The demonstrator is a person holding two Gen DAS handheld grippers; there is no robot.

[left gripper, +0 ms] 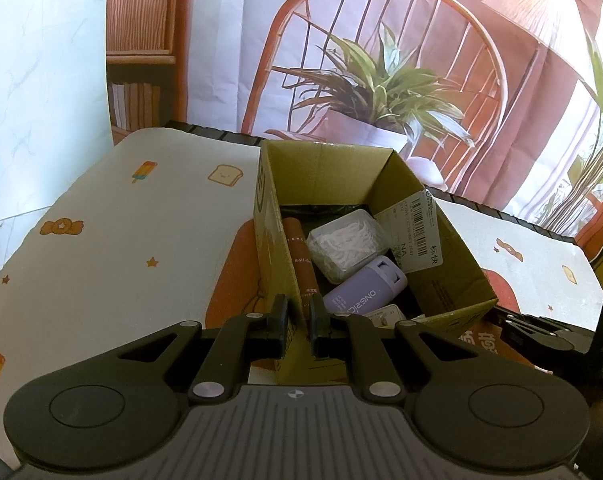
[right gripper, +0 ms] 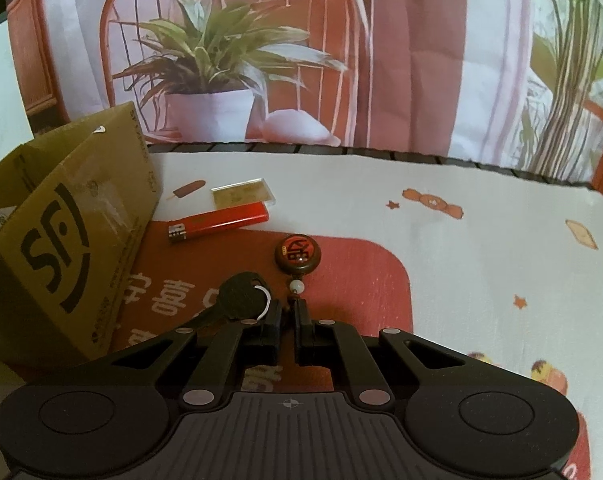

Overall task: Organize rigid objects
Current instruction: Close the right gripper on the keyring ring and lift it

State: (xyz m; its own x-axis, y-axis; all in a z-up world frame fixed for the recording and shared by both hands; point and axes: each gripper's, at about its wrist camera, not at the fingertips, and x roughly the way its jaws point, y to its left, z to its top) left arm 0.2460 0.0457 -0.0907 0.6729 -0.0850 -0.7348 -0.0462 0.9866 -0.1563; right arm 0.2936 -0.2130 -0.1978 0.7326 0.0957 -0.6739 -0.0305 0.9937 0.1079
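Observation:
An open cardboard box (left gripper: 453, 280) stands on the table; it also shows at the left of the right wrist view (right gripper: 69, 240). Inside lie a brown tube (left gripper: 301, 264), a clear case of white picks (left gripper: 347, 244), a lilac container (left gripper: 365, 292) and a small white item (left gripper: 385, 316). My left gripper (left gripper: 299, 320) is shut on the box's near wall. My right gripper (right gripper: 288, 312) is shut on the cord of a round red-and-brown keychain charm (right gripper: 298, 254), next to a black key (right gripper: 239, 296). A red lighter (right gripper: 219, 226) and a clear case with a gold card (right gripper: 243, 194) lie beyond.
The table carries a white cloth with cartoon prints (left gripper: 113, 240) and a red patch (right gripper: 353, 280). A printed backdrop of a chair and plant (left gripper: 381, 92) hangs behind the table's far edge. The other gripper shows at the right edge of the left wrist view (left gripper: 541, 332).

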